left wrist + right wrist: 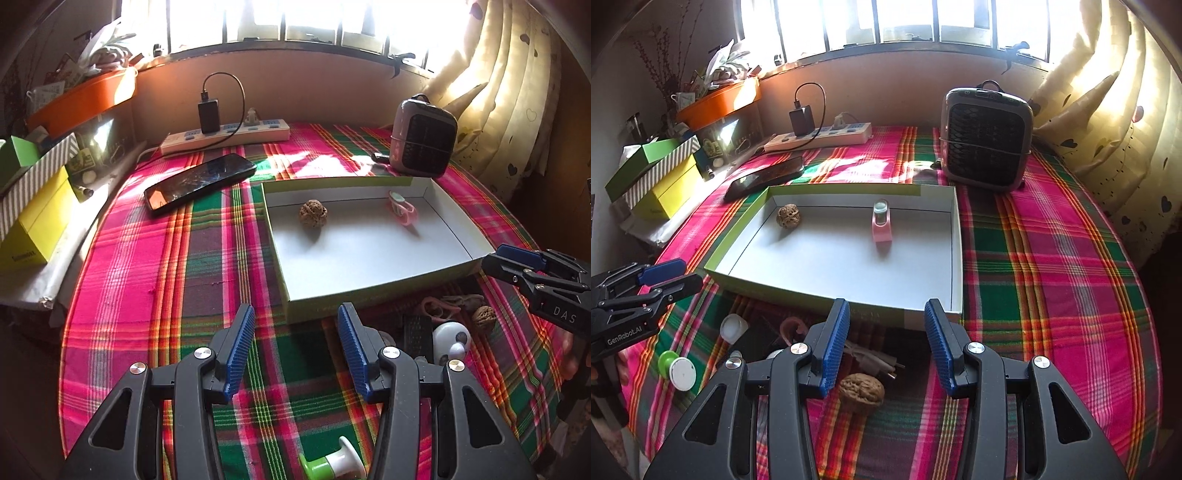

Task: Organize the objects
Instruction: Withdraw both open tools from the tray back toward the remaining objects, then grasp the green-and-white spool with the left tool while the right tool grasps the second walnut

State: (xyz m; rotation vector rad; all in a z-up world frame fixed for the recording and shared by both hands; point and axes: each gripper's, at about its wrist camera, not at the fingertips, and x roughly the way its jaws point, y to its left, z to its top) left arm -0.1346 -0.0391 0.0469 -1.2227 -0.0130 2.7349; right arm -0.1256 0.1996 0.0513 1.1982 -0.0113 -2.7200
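While you held both tools over the plaid cloth (155,258), your left hand-held gripper (295,352) stood with its ribbed blue pads parted and nothing between them, only the woven pink, green and orange checks showing through the gap. Your right hand-held gripper (884,345) was likewise parted and empty, its black hinged arms studded with round silver bolts.

Just ahead of both tools lay the shallow cardboard tray (827,297), rectangular, white inside with lime-green outer walls. Inside it, toward the far wall, sat a wrinkled brown walnut (788,216) and, apart from it, a glossy pink plastic clip (881,225) with a pale green cap.

Between the tray's near wall and your right tool lay the unsorted pile in shadow: a second rough-shelled walnut (861,393) just below the left pad, a curled pink band (792,328), and a small translucent white cap (733,328). A smooth green-and-white mushroom-shaped piece (676,367) lay further left, beneath your left tool.

Well beyond the tray rested a flat black phone (199,182), a long white power strip (227,136) with a boxy black charger, and a rounded grey fan (986,142) with a dark honeycomb grille.
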